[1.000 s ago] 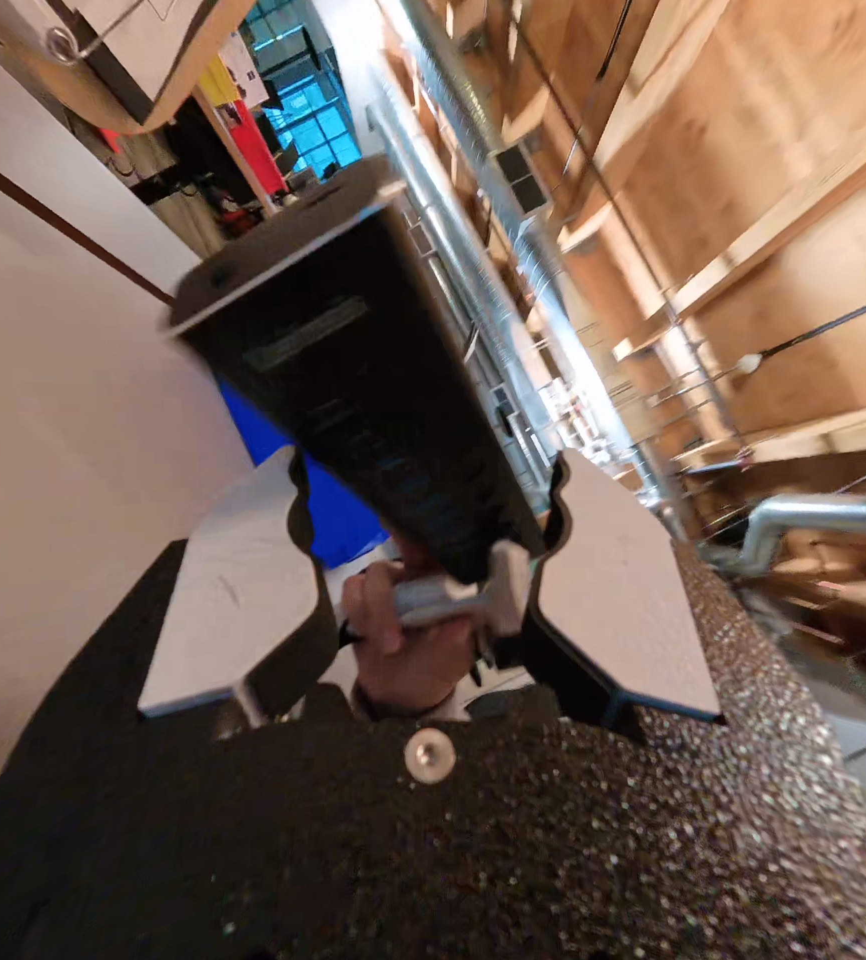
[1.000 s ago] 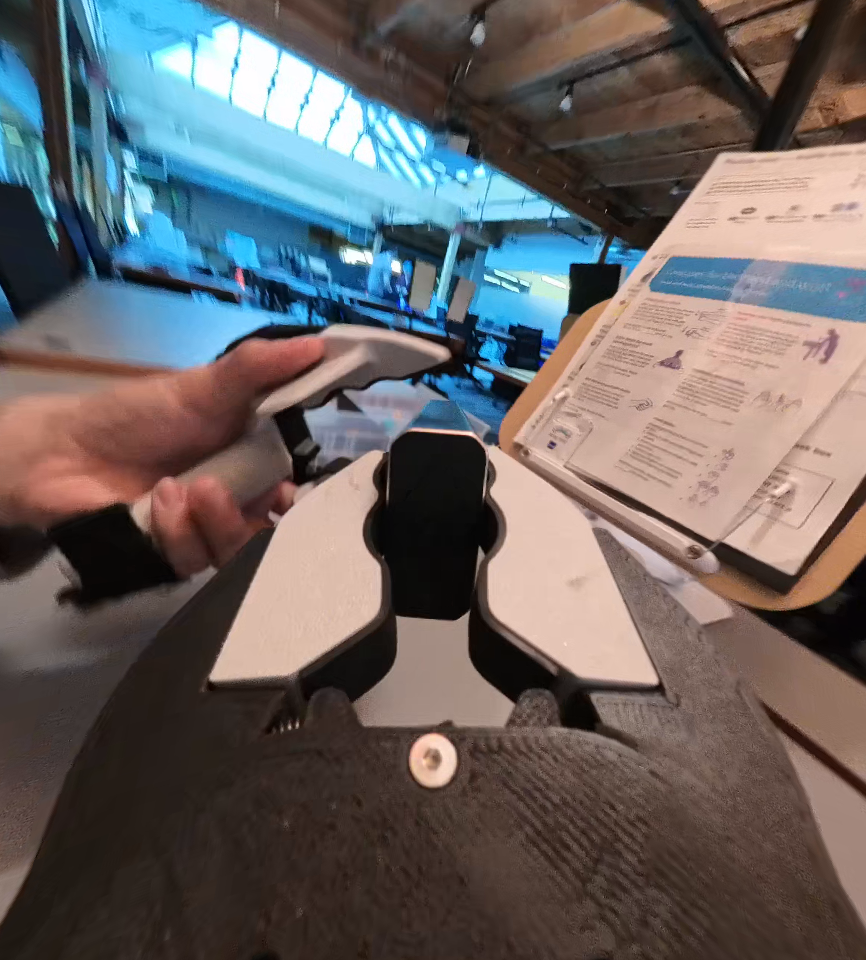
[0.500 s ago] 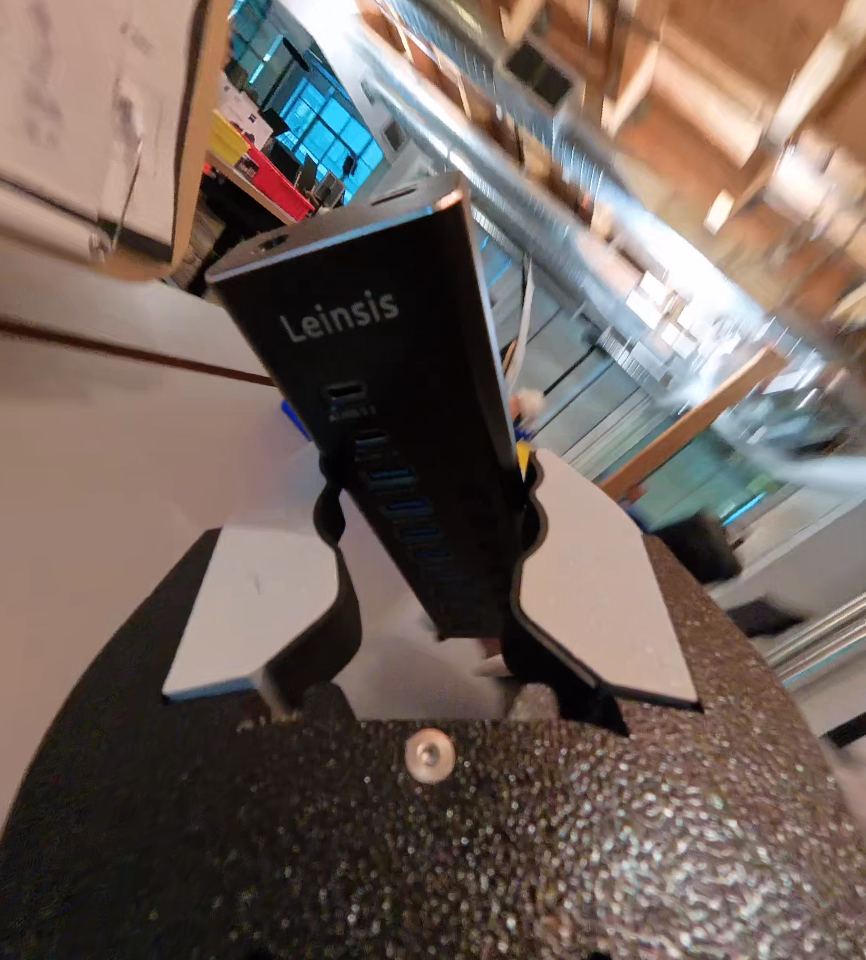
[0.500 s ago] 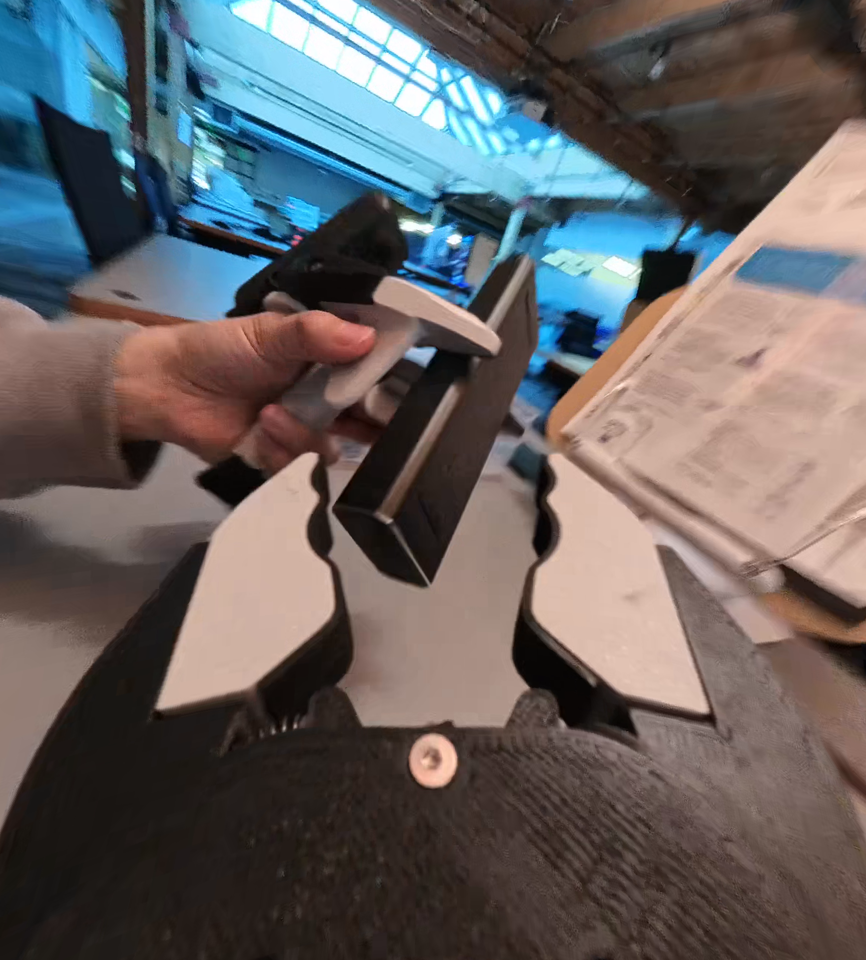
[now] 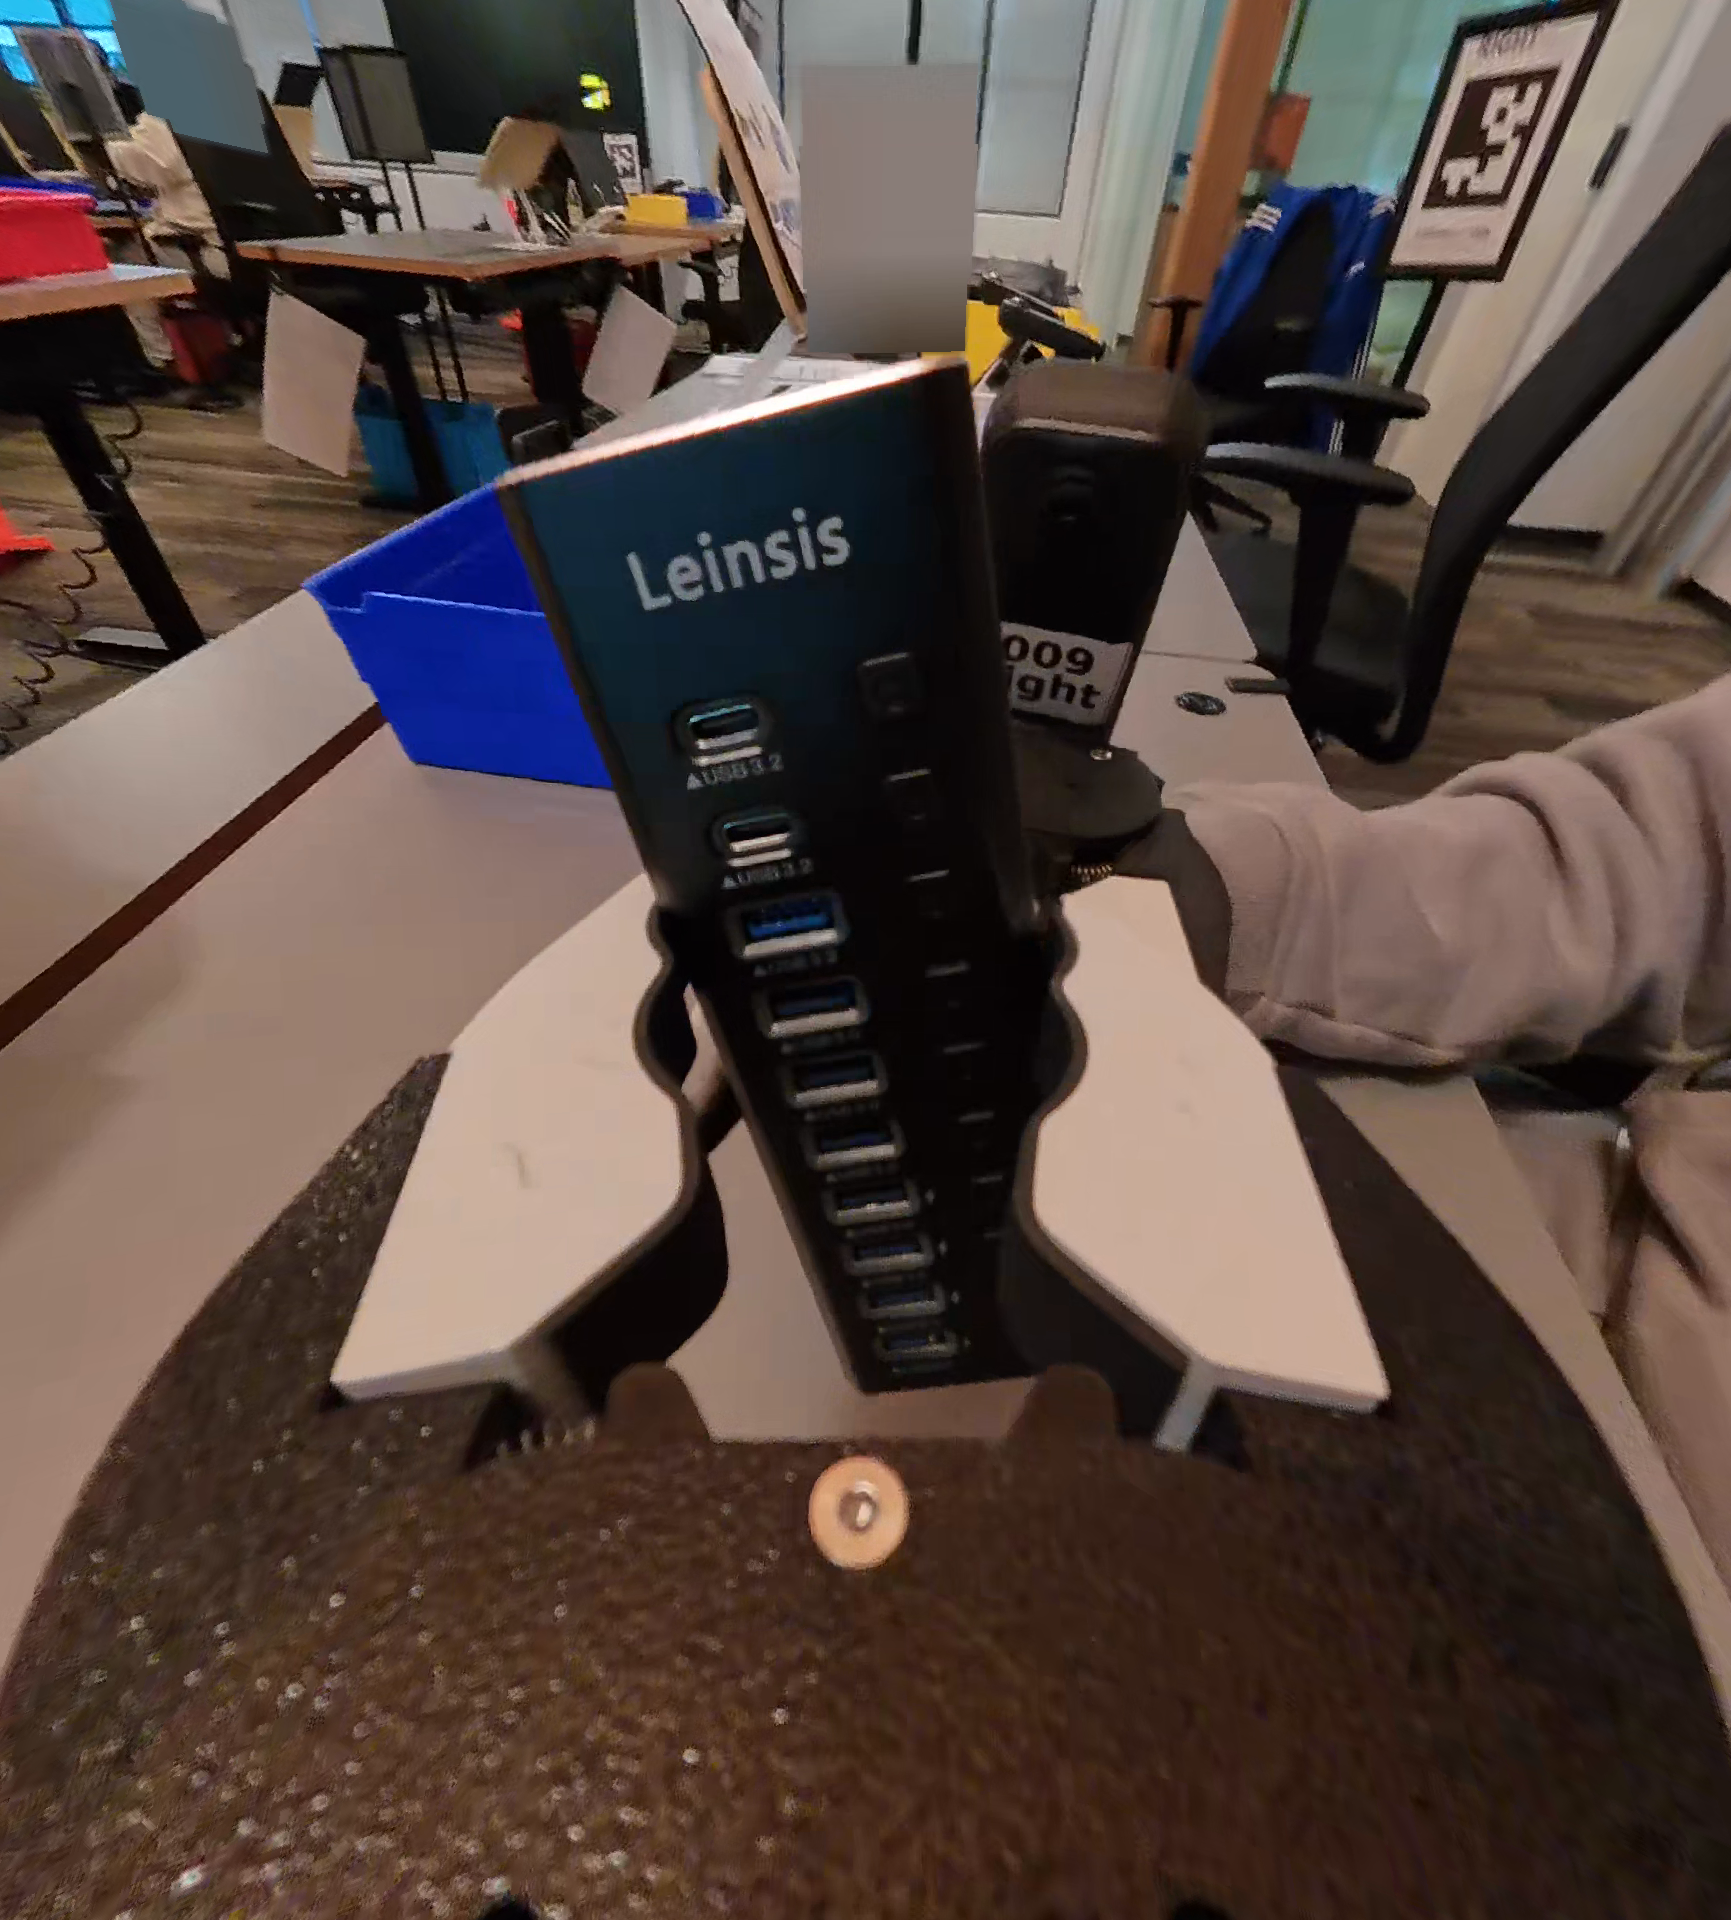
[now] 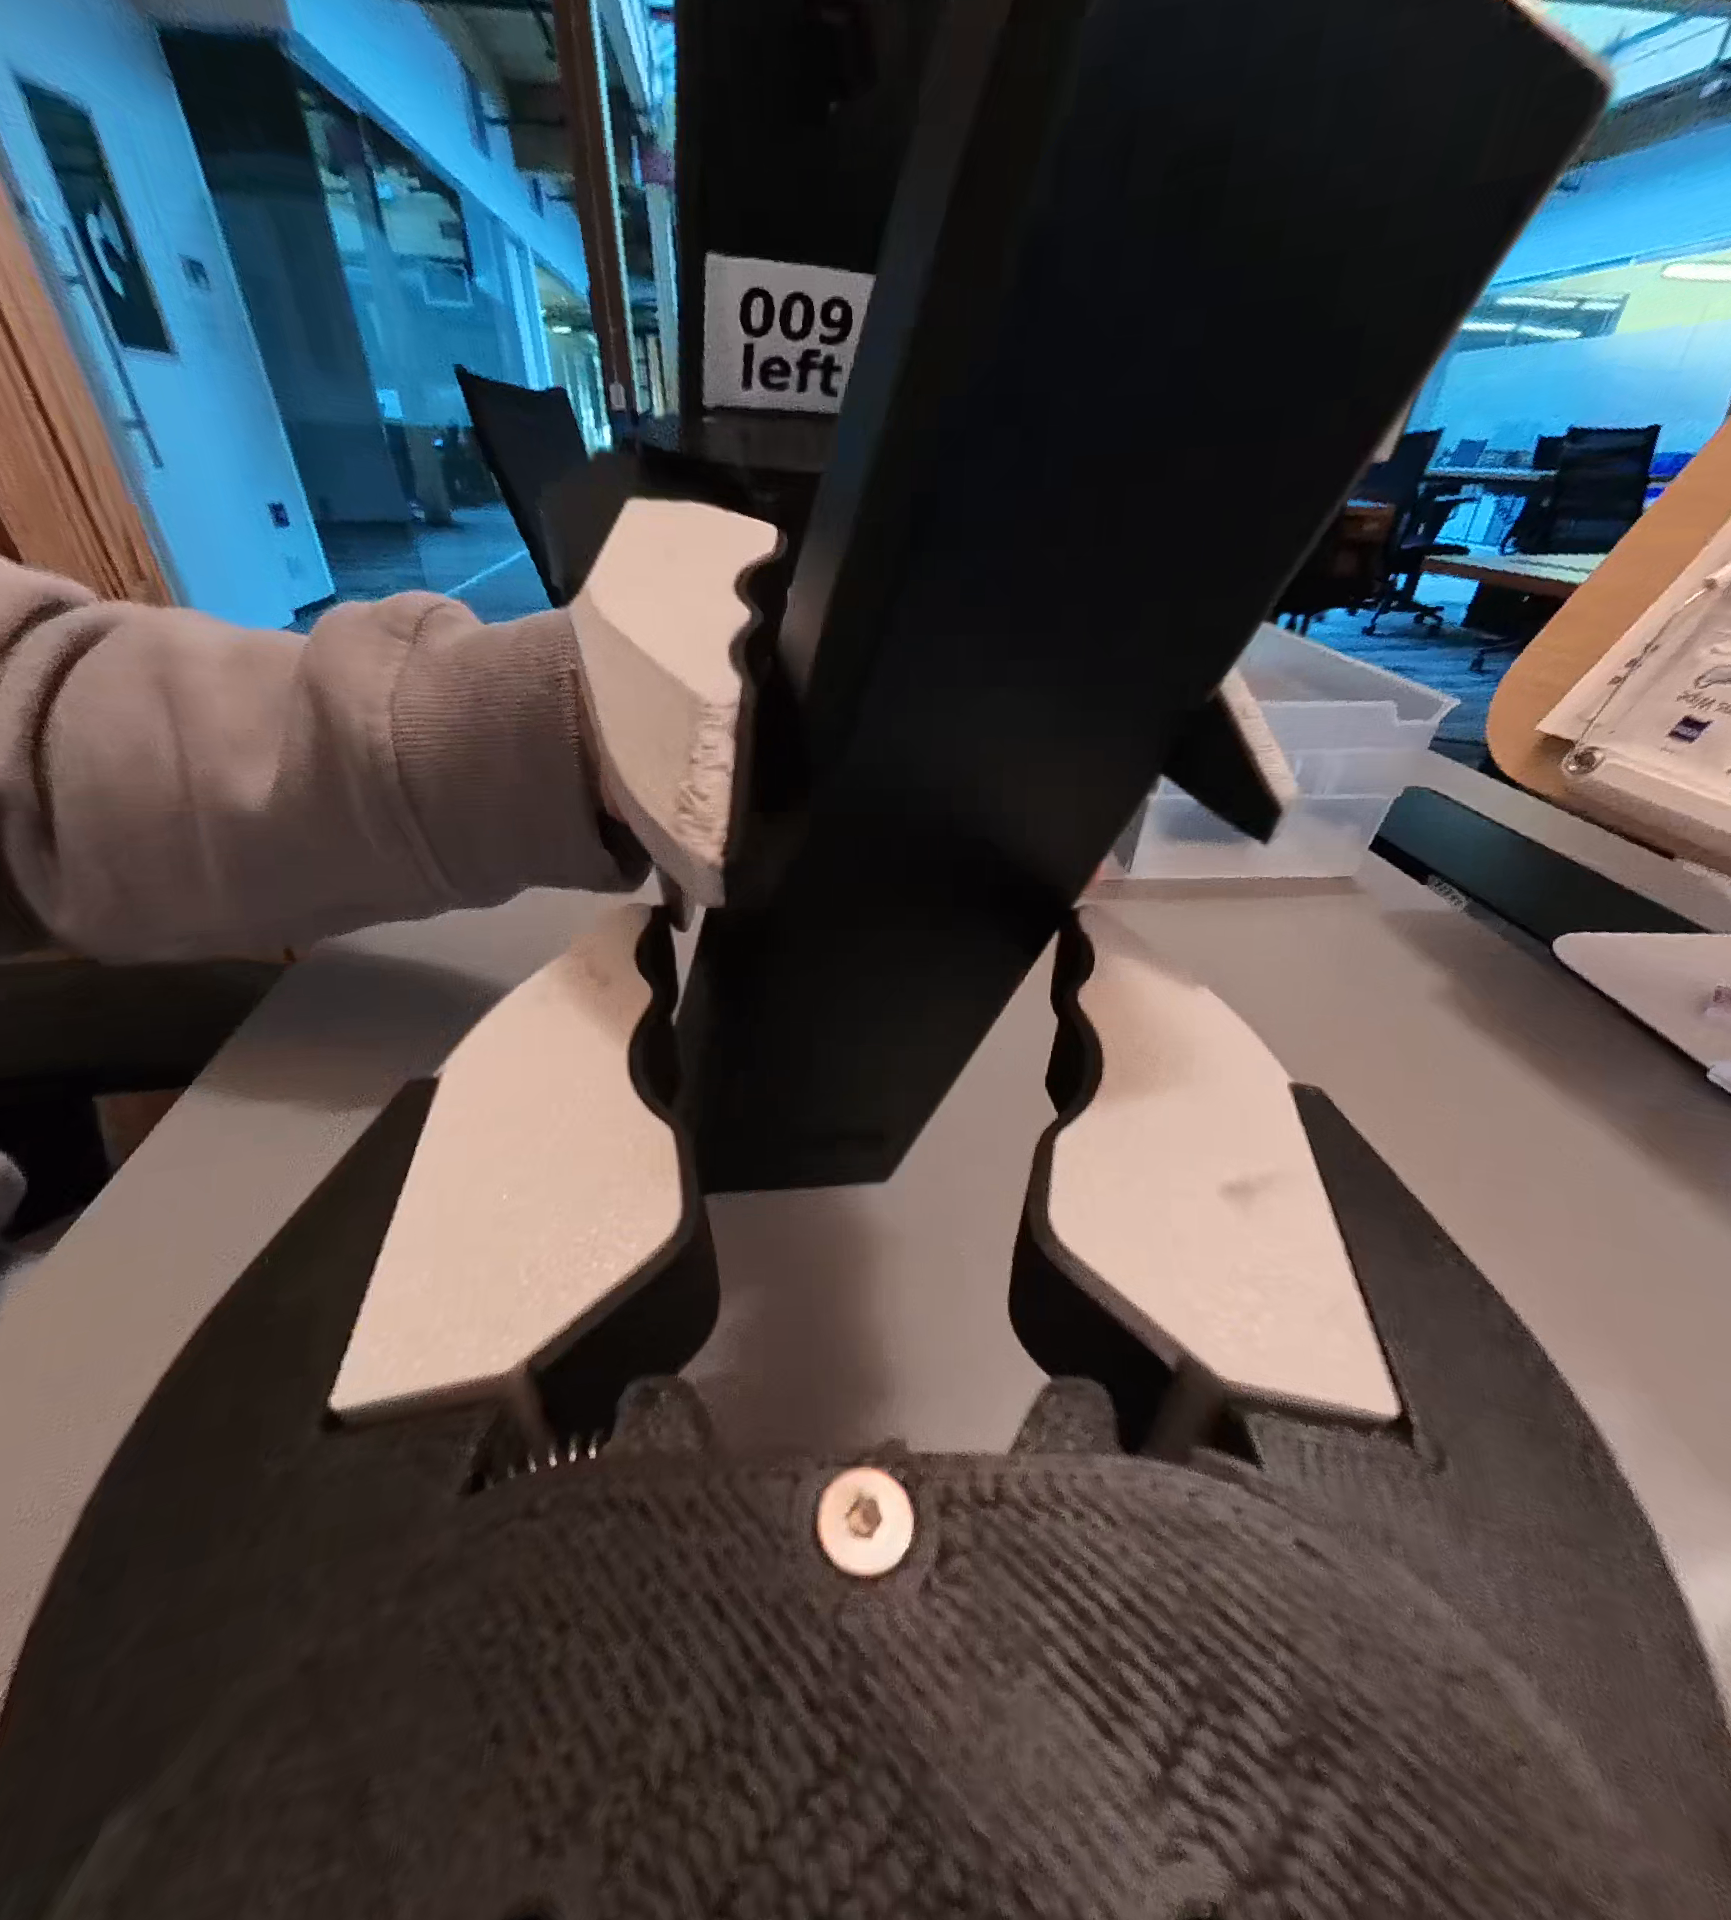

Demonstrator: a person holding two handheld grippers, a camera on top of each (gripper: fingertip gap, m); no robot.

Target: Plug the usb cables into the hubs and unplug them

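A black USB hub [image 5: 819, 935] stands nearly upright above the grey table [image 5: 217, 987], clamped between the fingers of the left gripper [image 5: 856, 1049], its column of ports facing that gripper's camera. The right gripper [image 6: 866, 1029] faces the hub's plain back, its jaws spread, one finger touching the lower end and the other apart from it. A blue bin [image 5: 445, 644] sits beyond the left gripper.
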